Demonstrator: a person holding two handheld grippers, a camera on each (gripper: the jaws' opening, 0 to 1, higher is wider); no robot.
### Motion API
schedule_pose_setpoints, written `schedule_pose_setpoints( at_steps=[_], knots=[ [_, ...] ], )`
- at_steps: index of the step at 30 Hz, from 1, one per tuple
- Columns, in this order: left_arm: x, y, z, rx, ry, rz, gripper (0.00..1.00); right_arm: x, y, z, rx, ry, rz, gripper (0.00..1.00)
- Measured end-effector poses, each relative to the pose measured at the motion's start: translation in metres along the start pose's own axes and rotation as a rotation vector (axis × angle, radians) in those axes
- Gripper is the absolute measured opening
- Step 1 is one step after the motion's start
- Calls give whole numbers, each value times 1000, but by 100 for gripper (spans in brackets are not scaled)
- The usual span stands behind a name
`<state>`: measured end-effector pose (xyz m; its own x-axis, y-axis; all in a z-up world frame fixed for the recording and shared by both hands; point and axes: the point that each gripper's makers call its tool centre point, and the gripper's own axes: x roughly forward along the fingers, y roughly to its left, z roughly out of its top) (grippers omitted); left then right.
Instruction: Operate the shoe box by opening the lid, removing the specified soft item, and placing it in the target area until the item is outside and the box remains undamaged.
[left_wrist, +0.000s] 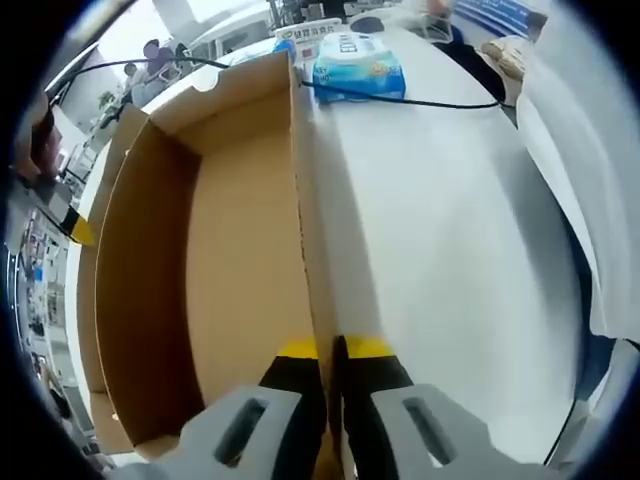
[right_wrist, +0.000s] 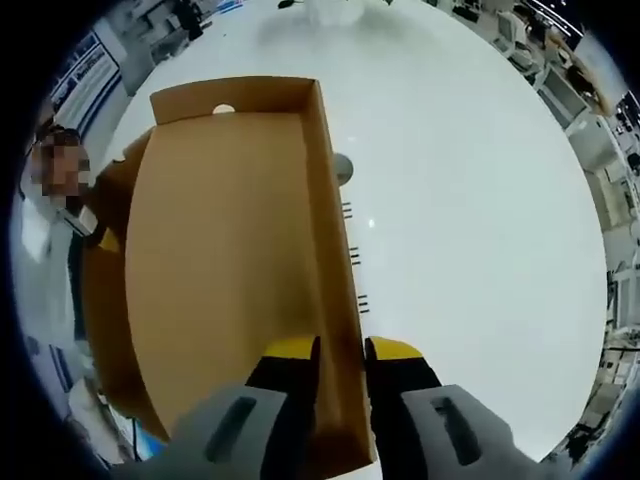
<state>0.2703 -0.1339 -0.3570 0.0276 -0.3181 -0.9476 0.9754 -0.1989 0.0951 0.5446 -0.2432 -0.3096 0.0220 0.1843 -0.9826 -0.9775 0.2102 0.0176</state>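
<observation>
Box wall (left_wrist: 303, 200) pinched by both tongs (left_wrist: 331, 350) (right_wrist: 340, 350) (white table (right_wrist: 470, 200) alongside).

This looks like a big office or work room. A wide white table (right_wrist: 470, 220) fills the middle. Past its far edge stand rows of desks (right_wrist: 560, 70) with screens and other stuff on them. More desks and shelves (left_wrist: 40, 250) crowd the side of the room. A black cable (left_wrist: 420, 102) runs across the table, and a blue and white pack of wipes (left_wrist: 358, 68) lies on it. People (left_wrist: 150, 58) stand far back by the bright wall.
</observation>
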Motion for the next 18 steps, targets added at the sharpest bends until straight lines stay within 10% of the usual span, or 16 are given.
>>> schedule_pose_setpoints(
  at_steps=[18],
  knots=[
    [1, 0, 0, 2, 0, 2, 2, -10, -3, 1, -42, 18, -19, 9]
  ],
)
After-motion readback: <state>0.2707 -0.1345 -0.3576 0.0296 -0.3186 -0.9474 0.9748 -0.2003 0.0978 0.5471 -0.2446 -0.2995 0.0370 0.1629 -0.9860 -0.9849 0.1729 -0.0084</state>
